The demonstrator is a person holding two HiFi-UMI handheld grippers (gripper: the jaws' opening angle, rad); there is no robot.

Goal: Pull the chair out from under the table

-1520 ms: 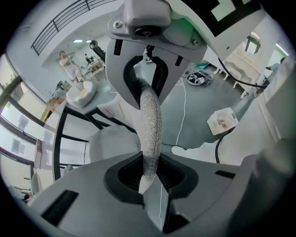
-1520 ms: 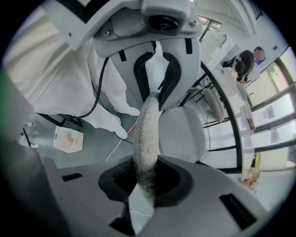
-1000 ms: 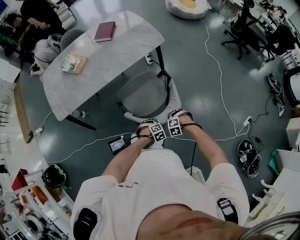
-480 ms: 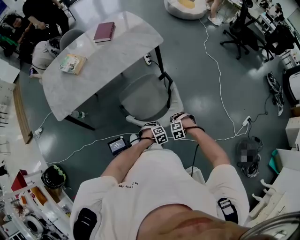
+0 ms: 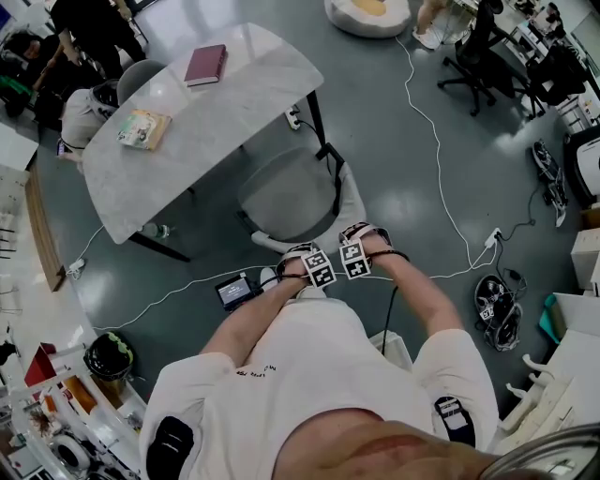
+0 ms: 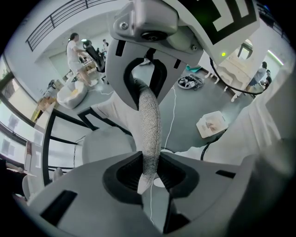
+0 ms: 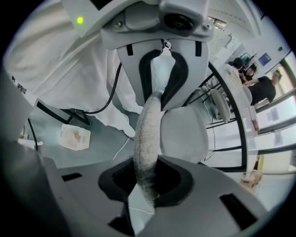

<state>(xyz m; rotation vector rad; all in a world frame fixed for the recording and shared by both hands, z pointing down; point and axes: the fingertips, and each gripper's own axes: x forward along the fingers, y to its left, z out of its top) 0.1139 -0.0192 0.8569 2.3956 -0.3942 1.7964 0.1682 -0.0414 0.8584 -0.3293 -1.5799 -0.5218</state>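
A grey chair with a white shell stands pulled out from the marble table, its seat almost free of the tabletop's edge. Both grippers hold the top edge of its backrest side by side, pointing down. My left gripper has the grey fabric backrest edge between its jaws, which are opening slightly while still on it. My right gripper is shut on the same backrest edge. The seat shows beyond the jaws.
A red book and a green book lie on the table. A white cable and a small device are on the floor. A second grey chair and a person are beyond the table, an office chair at the top right.
Both grippers and the chair's backrest have come a little towards me, away from the table. Over the last half second they hardly move.
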